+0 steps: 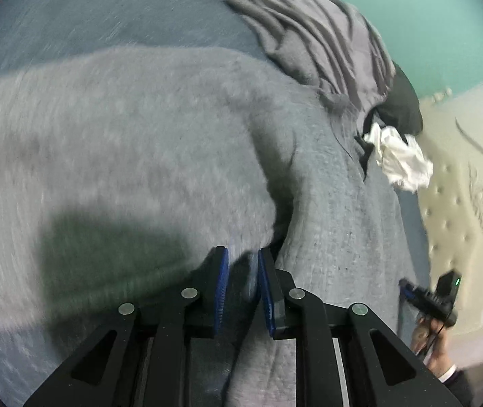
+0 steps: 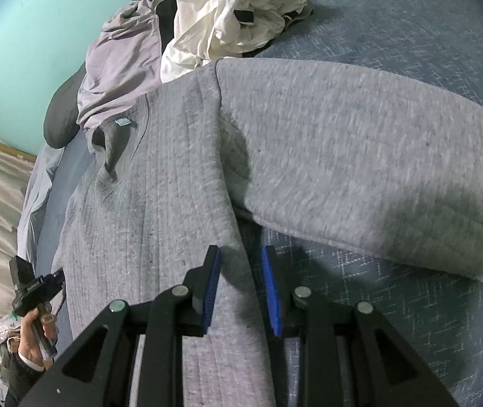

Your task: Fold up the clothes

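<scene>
A grey sweatshirt (image 1: 343, 220) lies spread on the blue bed cover (image 1: 105, 10). One wide sleeve (image 1: 122, 142) stretches out to the left. My left gripper (image 1: 243, 259) hovers at the notch where sleeve meets body, blue pads a little apart, a fabric edge between them and not pinched. In the right wrist view the sweatshirt body (image 2: 156, 203) runs up the middle and a sleeve (image 2: 360, 156) reaches right. My right gripper (image 2: 241, 257) stands over the body's side edge, open, the cloth lying flat below. Each view shows the other gripper (image 1: 405, 286) (image 2: 59, 275) far off in a hand.
A crumpled white garment (image 1: 400, 159) (image 2: 234, 10), a lilac-grey garment (image 1: 309, 34) (image 2: 119, 57) and a dark cushion-like thing (image 1: 404, 101) (image 2: 58, 122) are piled at the bed's far end. A teal wall (image 2: 38, 34) stands behind. A cream quilted surface (image 1: 461, 203) borders the bed.
</scene>
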### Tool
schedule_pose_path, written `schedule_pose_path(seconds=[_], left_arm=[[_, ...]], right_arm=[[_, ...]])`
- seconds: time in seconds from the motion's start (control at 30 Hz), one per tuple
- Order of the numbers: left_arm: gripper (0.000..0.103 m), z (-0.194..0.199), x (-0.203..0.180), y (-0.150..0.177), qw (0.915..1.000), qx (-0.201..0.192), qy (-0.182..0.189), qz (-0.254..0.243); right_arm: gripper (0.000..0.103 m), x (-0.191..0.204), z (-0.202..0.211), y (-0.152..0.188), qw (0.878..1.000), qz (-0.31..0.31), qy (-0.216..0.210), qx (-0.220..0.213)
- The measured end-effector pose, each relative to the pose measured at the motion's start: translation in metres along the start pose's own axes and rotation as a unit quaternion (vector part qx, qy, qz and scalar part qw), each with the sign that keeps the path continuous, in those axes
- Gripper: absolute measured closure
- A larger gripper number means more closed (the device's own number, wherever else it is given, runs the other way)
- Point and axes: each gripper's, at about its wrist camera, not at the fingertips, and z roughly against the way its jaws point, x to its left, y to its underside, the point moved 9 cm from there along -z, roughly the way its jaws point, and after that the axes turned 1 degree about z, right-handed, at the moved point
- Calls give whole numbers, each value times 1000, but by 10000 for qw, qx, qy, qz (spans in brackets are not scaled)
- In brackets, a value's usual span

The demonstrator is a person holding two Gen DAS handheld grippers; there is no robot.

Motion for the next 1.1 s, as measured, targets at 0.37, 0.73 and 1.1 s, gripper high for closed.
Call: schedule_pose_path(seconds=[0.37, 0.73, 1.1], left_arm=[[69, 4, 15, -11, 9920, -769, 397, 914], [103, 27, 29, -39, 9864, -1267, 320, 995], [98, 37, 26, -33, 9871, -1030, 445, 1138]], right_arm=[[78, 6, 6, 1, 10000, 45, -82, -27], [78, 6, 0, 7, 9999, 67, -108, 31], [78, 6, 0, 7, 9999, 41, -95, 15]])
